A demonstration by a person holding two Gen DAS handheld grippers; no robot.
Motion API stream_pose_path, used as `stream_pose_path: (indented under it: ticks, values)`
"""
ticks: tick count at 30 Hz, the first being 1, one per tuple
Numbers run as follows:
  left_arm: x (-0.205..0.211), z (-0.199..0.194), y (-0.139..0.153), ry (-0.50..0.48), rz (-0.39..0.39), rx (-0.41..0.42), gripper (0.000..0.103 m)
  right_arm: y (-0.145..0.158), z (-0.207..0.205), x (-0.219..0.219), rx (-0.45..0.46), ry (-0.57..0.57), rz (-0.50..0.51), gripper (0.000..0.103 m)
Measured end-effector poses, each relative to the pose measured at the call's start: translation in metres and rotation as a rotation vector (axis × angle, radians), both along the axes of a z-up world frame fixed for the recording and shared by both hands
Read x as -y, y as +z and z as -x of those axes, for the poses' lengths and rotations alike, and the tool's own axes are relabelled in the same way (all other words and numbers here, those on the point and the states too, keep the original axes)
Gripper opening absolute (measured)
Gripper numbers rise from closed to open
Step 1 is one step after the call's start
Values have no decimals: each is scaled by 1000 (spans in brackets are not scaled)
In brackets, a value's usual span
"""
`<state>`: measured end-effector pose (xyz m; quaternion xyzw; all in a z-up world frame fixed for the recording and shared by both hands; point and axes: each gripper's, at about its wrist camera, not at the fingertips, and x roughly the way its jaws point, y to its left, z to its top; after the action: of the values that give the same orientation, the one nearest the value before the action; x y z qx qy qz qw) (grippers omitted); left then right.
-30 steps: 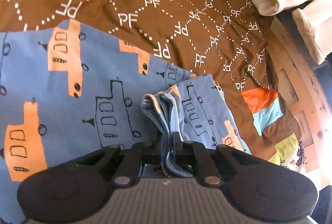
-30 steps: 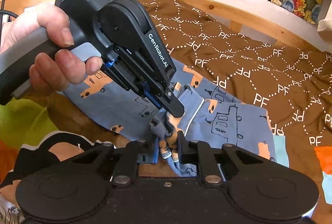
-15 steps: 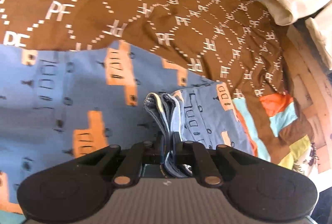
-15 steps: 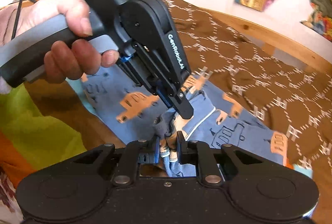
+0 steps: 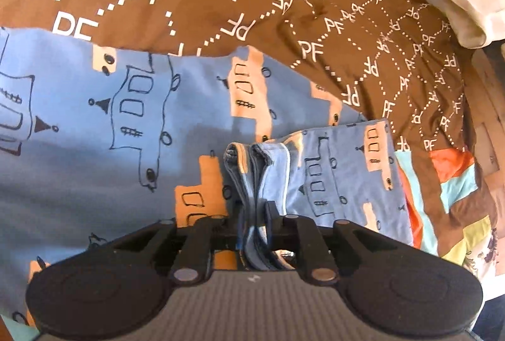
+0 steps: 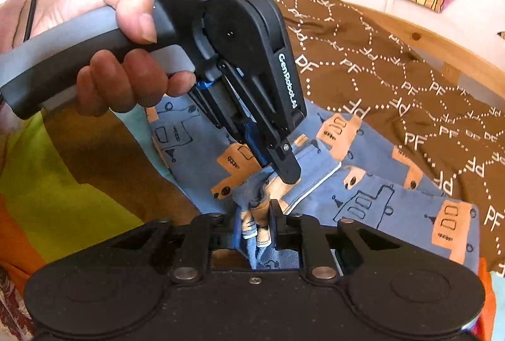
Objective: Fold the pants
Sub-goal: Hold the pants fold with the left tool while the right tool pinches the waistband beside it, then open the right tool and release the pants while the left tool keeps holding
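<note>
Pants (image 5: 94, 126) on brown bedspread (image 5: 315, 35), bunched edge between opening jaws of left gripper (image 5: 255, 211) and right gripper (image 6: 256, 214)

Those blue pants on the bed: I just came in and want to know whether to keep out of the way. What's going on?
A person is folding blue printed cotton pants on a brown bedspread with white PF lettering, a handheld black two-finger gripper in each hand. The left gripper has bunched layers of the pants' edge between its jaws; the right gripper has another bunch right beside it. Both sets of jaws are opening, the cloth between them, so the fold looks about to be released.
</note>
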<state>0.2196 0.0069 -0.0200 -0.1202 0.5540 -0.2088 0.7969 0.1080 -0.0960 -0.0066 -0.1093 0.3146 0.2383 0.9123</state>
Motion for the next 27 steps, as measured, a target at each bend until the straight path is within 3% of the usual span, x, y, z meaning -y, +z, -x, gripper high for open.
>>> stream_pose_path:
  ticks: [2,4,7,11,13,16,21,24,27]
  values:
    - [0,-1,0,3,-2,-1,25,-1,1,3,-9,-1,-6,35]
    - [0,0,6,-3,-11,25,51,1,3,10,-15,-17,-21,50]
    - [1,3,17,12,-40,100,71,9,9,31,3,-82,-41,64]
    - [11,6,17,8,-96,157,75,17,9,60,97,-220,56,85]
    - [16,7,12,-1,-117,147,75,22,4,74,137,-269,100,88]
    - [18,9,10,-1,-146,165,75,28,-5,90,163,-293,81,96]
    - [24,10,6,20,-196,201,75,15,-33,101,191,-356,238,97]
    - [29,12,4,-1,-248,222,75,1,-55,117,157,-433,330,97]
    - [29,11,3,-2,-250,217,75,-13,-73,141,110,-529,389,97]
